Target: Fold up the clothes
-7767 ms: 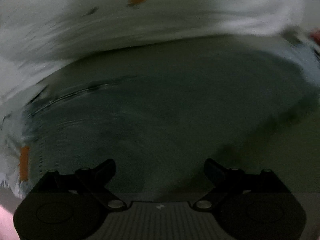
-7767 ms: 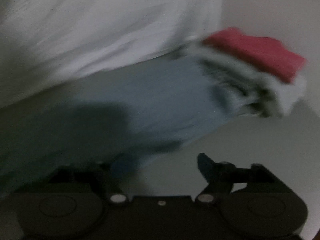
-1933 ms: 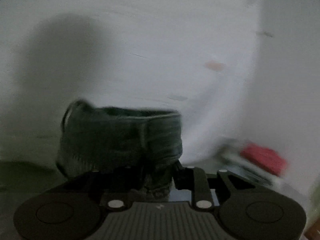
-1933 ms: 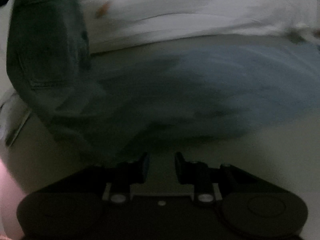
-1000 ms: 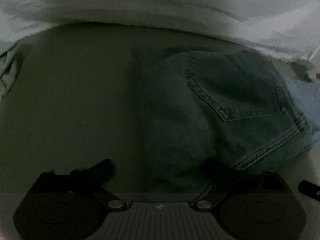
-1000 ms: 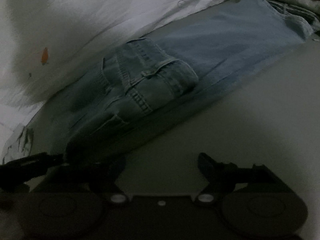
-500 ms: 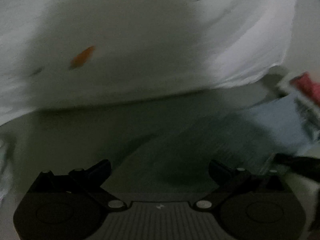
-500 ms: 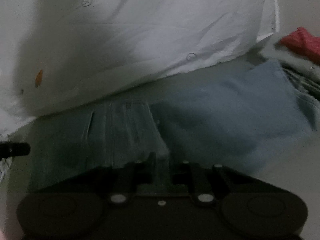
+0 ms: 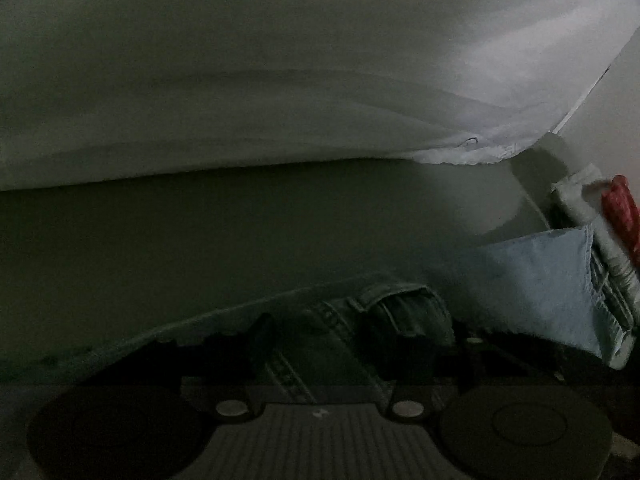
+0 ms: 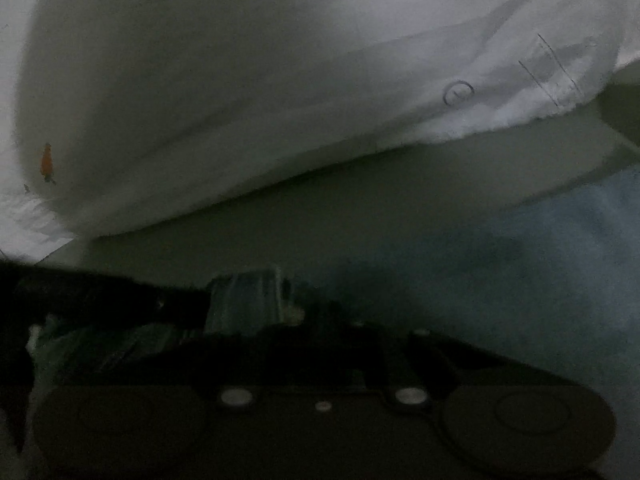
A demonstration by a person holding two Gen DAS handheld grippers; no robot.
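Dim light. A pair of dark blue jeans (image 9: 360, 320) lies bunched on the grey surface, right in front of both grippers. My left gripper (image 9: 328, 340) has its fingers (image 9: 404, 340) closed in on the waistband with its belt loop. In the right wrist view the jeans (image 10: 248, 296) sit between the narrowed fingers of my right gripper (image 10: 320, 336), which looks shut on the fabric. The left gripper's black body (image 10: 100, 296) reaches in from the left.
A white sheet (image 9: 280, 80) hangs along the back, also in the right wrist view (image 10: 240, 80). A light blue folded garment (image 9: 540, 276) lies to the right, next to a stack of folded clothes with a red piece (image 9: 620, 208) on top.
Both grippers have dropped low onto the jeans. The left gripper, open half a second ago, has closed on the waistband. The right gripper stays closed on the fabric.
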